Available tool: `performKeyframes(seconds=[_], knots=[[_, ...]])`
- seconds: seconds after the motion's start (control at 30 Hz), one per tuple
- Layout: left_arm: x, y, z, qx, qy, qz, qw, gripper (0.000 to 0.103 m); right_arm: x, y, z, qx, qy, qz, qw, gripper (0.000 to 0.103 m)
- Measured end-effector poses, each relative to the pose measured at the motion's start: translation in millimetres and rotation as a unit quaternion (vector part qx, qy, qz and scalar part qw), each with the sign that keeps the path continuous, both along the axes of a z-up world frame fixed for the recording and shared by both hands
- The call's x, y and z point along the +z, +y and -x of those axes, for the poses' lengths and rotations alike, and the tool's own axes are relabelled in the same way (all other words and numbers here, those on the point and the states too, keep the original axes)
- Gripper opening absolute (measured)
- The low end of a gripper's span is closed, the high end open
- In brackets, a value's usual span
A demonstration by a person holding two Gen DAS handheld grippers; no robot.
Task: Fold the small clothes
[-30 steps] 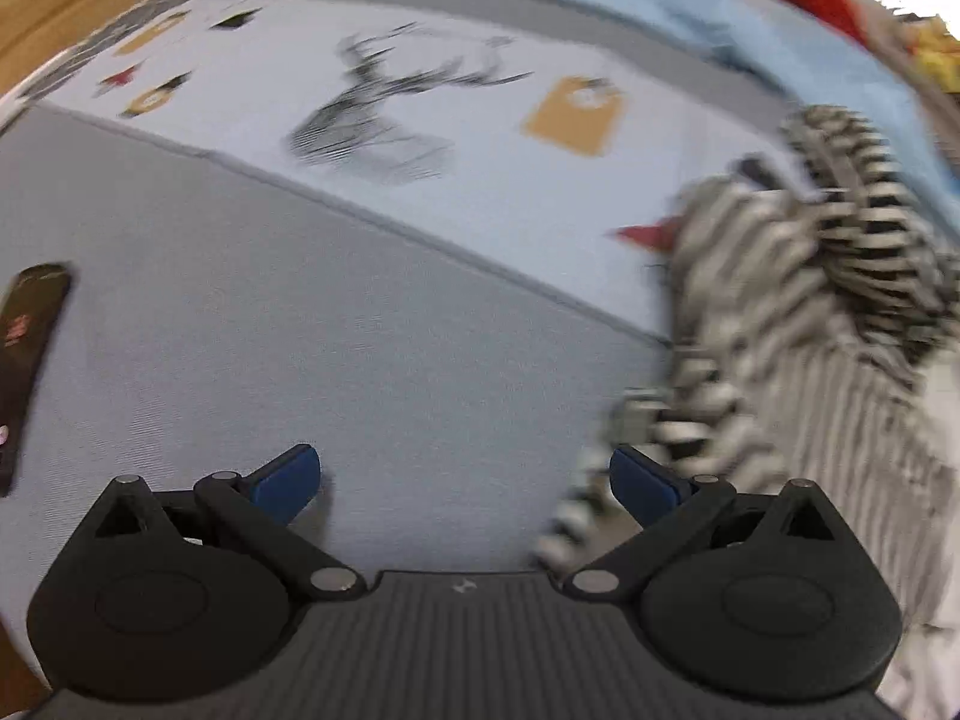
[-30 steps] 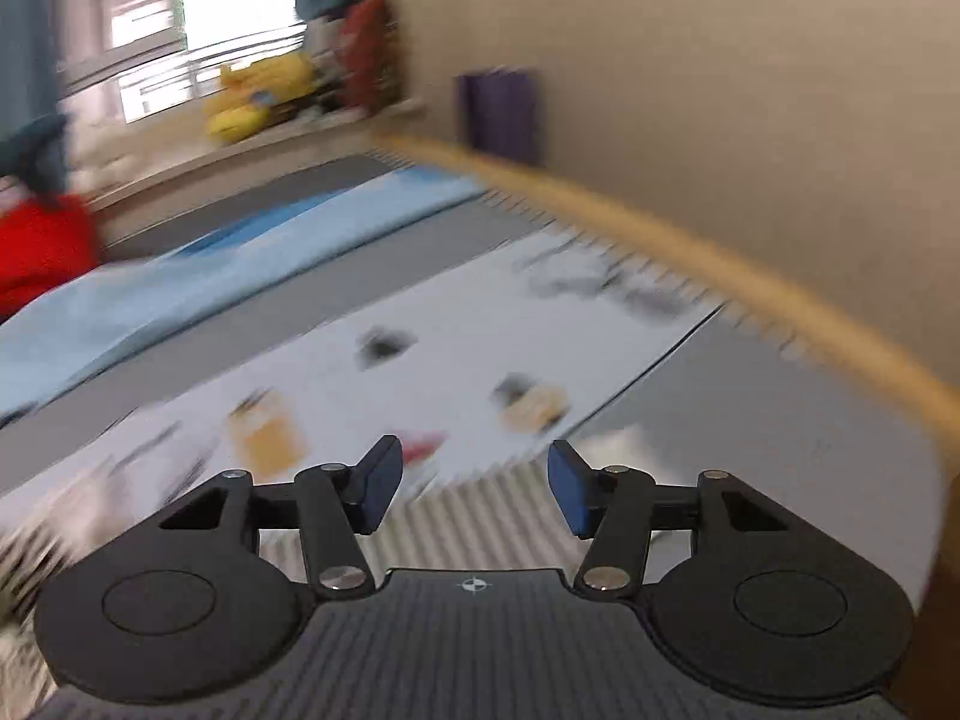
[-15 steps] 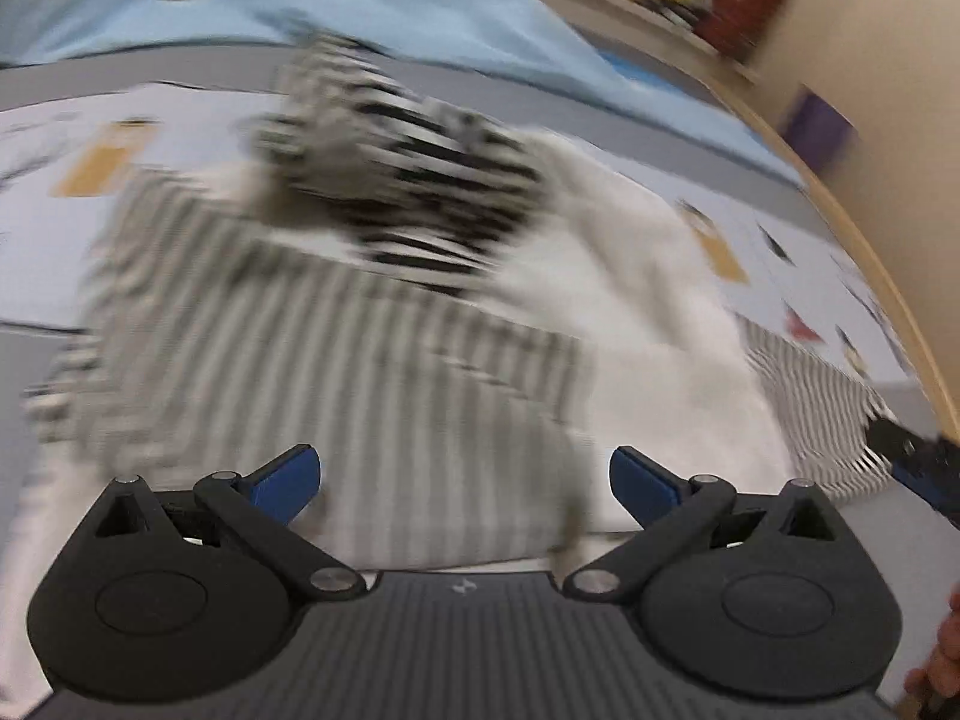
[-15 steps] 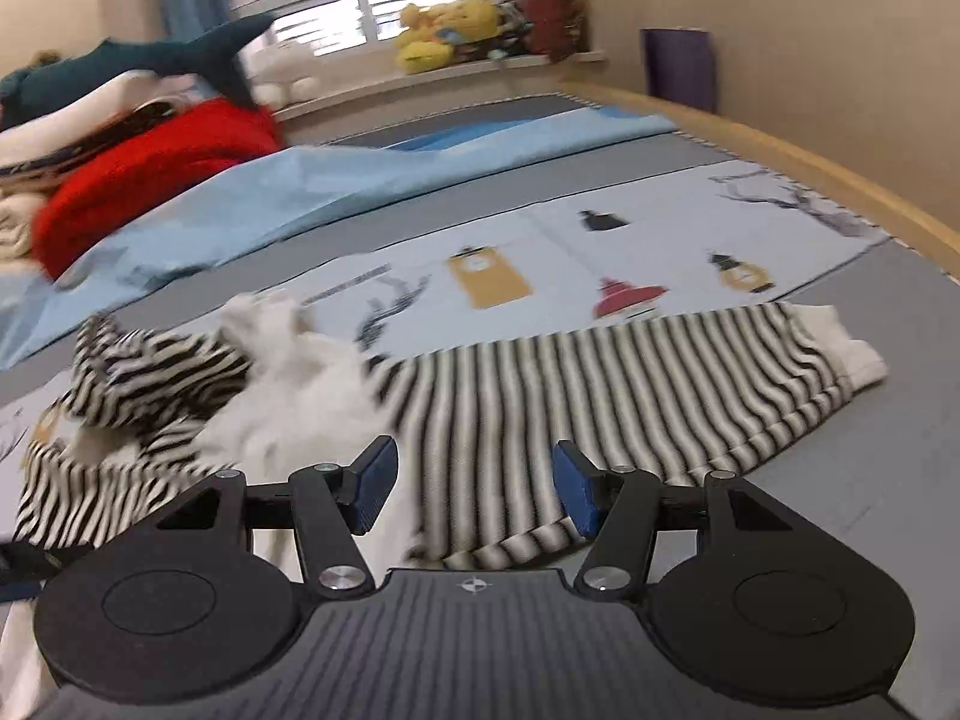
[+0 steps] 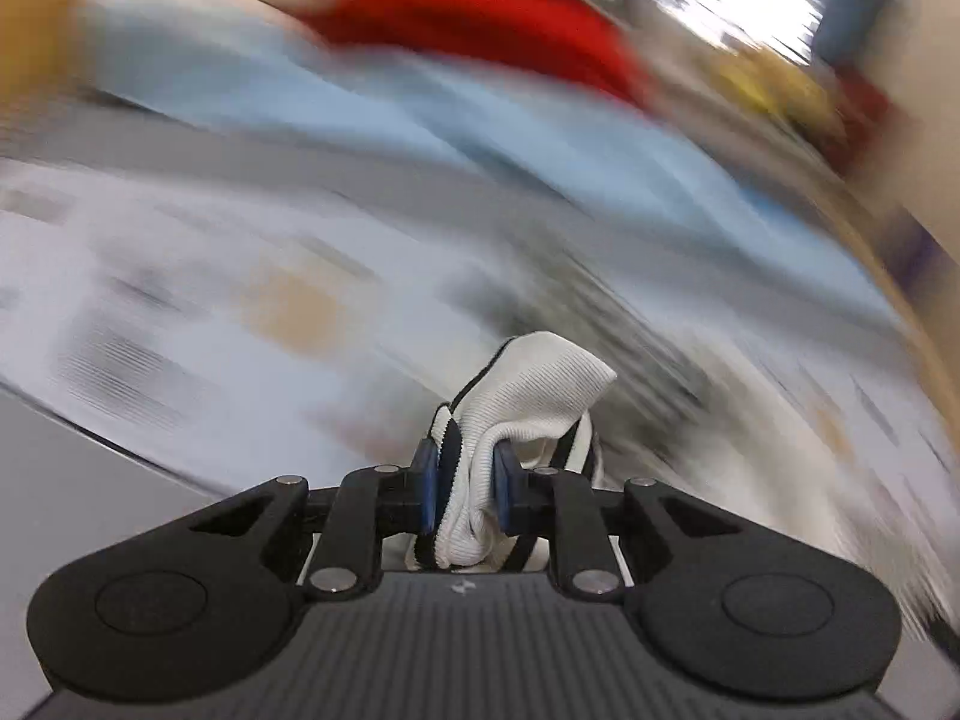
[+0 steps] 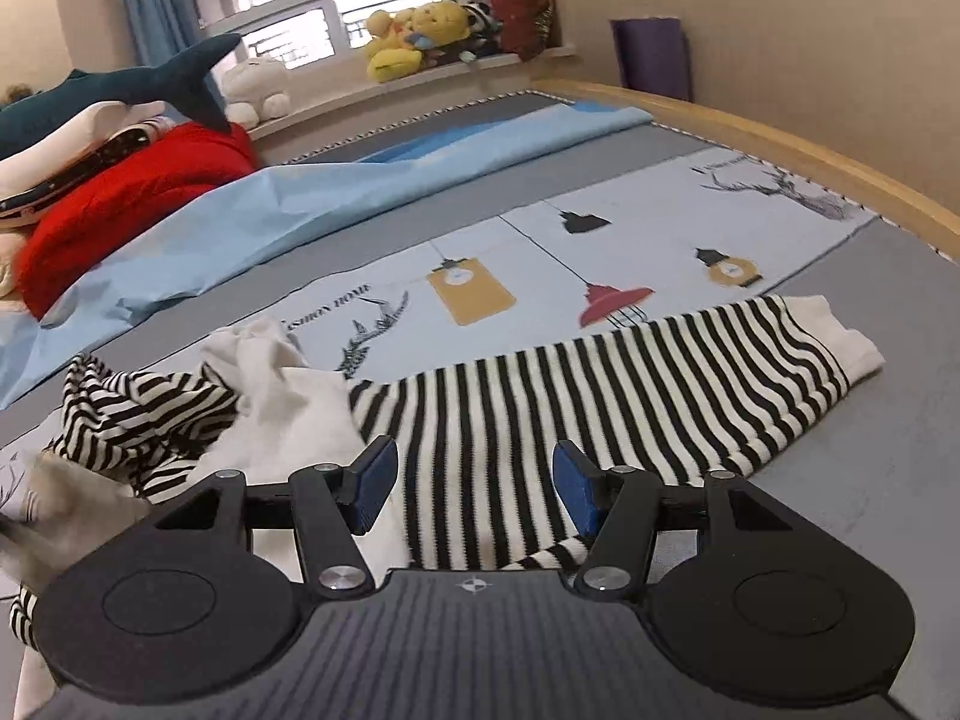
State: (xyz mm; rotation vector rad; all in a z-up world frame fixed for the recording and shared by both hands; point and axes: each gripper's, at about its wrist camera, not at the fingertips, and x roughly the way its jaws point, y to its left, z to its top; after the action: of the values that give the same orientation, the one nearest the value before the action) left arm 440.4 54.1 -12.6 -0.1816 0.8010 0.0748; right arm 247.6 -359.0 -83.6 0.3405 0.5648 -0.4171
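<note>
My left claw (image 5: 462,489) is closing, its pads pinching a white ribbed fold of the striped garment (image 6: 600,396). My right claw (image 6: 474,486) stands half open, gripping nothing, above the garment's near edge. The garment lies spread on the bed (image 6: 870,300), one sleeve reaching right.

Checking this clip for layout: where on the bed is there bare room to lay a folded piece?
Free: the grey sheet right of the striped sleeve, up to the wooden bed rail; also the lamp-print panel behind it. Crowded: the crumpled striped garment on the left.
</note>
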Motion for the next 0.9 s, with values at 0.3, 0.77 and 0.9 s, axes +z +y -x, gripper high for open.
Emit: performKeyframes(seconds=[0.3, 0.77, 0.9], knots=[[-5, 183, 14, 0.171, 0.019, 0.004, 0.9851, 0.098, -16, -35, 7, -0.027, 0.027, -0.016, 0.999, 0.060], [-123, 91, -19, 0.105, 0.060, 0.052, 0.9913, 0.010, -68, -103, -80, -0.028, 0.061, -0.072, 0.995, 0.004], [-123, 107, -38, 0.118, 0.010, 0.045, 0.9920, 0.010, -15, -128, -101, -0.053, -0.013, 0.046, 0.997, 0.004]])
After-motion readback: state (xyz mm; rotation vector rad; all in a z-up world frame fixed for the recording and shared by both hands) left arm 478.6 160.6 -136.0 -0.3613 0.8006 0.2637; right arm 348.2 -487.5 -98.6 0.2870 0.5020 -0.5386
